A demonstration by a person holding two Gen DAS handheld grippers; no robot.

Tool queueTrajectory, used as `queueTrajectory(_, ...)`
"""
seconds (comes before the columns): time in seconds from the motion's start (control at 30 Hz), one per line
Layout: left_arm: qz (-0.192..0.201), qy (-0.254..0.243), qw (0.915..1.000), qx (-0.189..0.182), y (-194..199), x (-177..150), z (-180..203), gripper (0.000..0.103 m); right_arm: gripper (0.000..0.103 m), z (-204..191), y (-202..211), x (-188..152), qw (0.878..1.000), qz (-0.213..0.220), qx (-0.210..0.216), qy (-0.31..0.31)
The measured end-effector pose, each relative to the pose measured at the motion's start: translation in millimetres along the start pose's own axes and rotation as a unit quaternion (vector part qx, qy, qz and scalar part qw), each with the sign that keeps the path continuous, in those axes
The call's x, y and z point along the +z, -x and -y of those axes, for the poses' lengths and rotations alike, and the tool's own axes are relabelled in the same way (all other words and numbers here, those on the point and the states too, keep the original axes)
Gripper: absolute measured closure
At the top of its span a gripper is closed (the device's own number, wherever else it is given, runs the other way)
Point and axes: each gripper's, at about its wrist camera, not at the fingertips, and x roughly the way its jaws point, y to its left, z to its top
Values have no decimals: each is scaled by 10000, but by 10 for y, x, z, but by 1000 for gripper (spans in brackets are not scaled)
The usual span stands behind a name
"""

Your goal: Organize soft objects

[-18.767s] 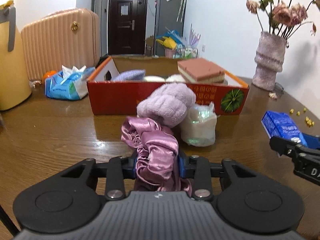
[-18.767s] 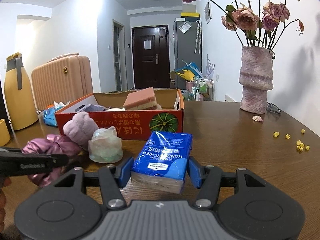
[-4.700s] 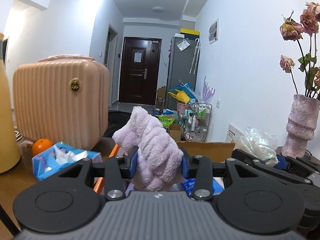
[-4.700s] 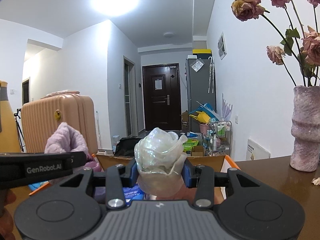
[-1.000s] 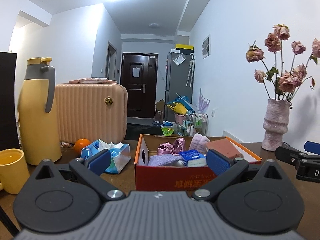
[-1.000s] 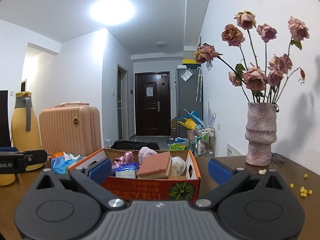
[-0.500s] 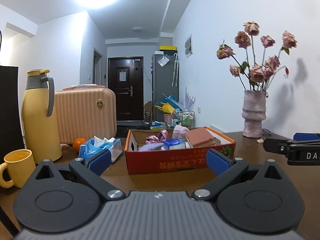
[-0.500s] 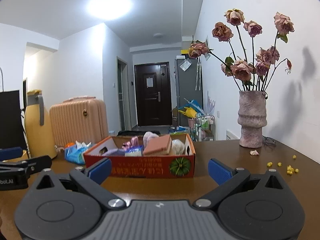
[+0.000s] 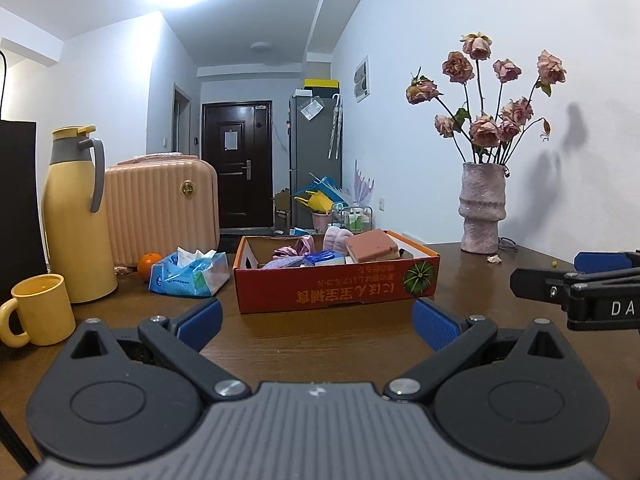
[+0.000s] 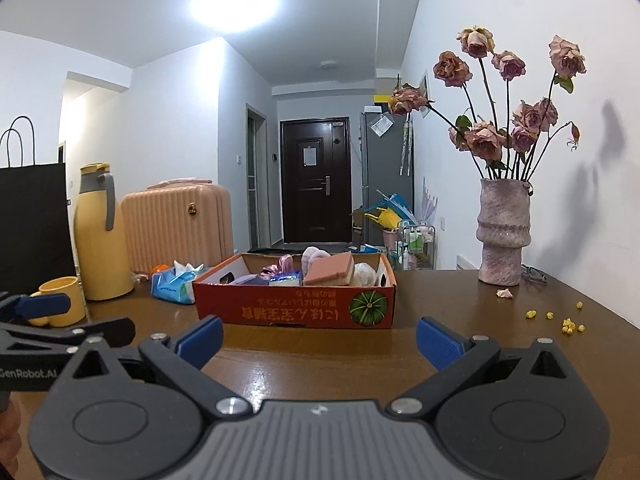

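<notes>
At mid-frame on the brown table (image 9: 320, 344), the red cardboard box (image 9: 334, 286) holds a jumble of soft things, among them a pink sponge block (image 9: 372, 245) and lilac plush (image 9: 335, 237), while the left gripper (image 9: 316, 326) and right gripper (image 10: 318, 342) both gape wide, empty.

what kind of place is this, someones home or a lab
Most likely a lived-in home, at a wooden dining table near the entry hall. Signs: a dark front door down the hallway, a fridge with notes stuck on it, a pink suitcase, and a vase of dried roses.
</notes>
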Motion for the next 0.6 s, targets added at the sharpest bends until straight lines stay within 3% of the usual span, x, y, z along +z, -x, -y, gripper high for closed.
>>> queueTrajectory(0.6, 72, -99, 9999, -35, 215, -49, 86, 0, 0, 8, 177, -80, 10000, -36, -54, -10)
